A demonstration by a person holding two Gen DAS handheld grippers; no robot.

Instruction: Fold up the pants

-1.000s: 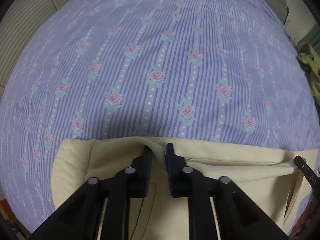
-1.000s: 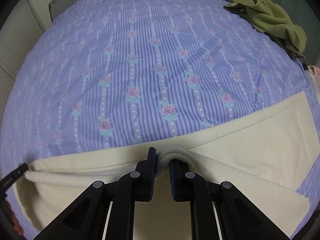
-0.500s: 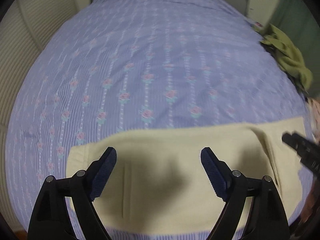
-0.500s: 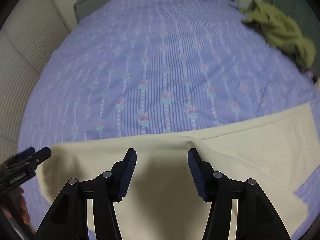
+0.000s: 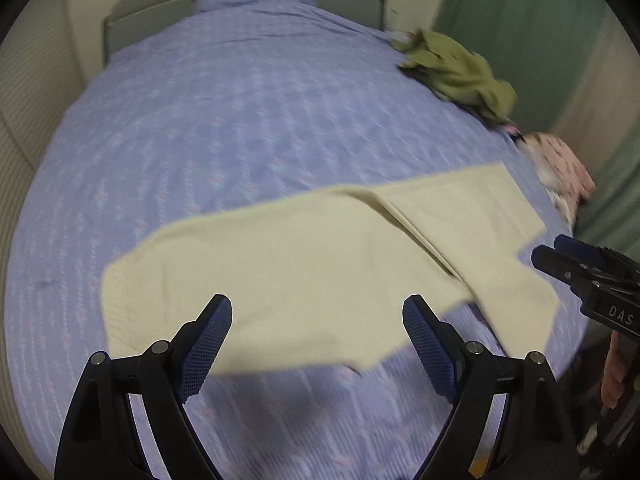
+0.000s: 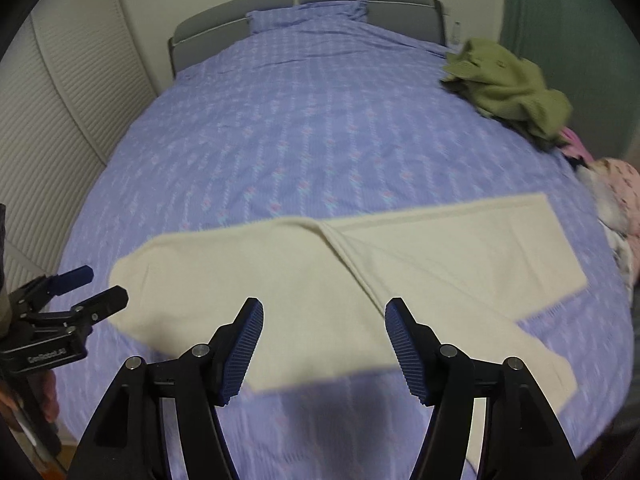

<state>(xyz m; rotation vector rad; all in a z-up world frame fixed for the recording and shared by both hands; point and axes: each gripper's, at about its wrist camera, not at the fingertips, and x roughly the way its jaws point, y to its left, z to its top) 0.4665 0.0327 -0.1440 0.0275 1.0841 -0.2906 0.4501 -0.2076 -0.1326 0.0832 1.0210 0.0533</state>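
Observation:
The cream pants (image 5: 304, 256) lie flat across the near part of the bed, waist to the left, two legs spreading apart to the right; they also show in the right wrist view (image 6: 320, 280). My left gripper (image 5: 318, 320) is open and empty, held above the pants' near edge. My right gripper (image 6: 324, 324) is open and empty, above the near edge where the legs split. Each gripper shows in the other's view: the right one (image 5: 584, 268) at the right edge, the left one (image 6: 72, 296) at the left edge.
The bed has a purple striped floral cover (image 6: 304, 120) and a grey headboard (image 6: 320, 0). A green garment (image 6: 508, 84) and pink clothes (image 6: 616, 188) lie at the bed's right side. A white slatted wall (image 6: 60, 112) runs along the left.
Both grippers let go of the pants' folded edge, opened wide and pulled back and up. The pants now lie spread on the bed, farther from both cameras.

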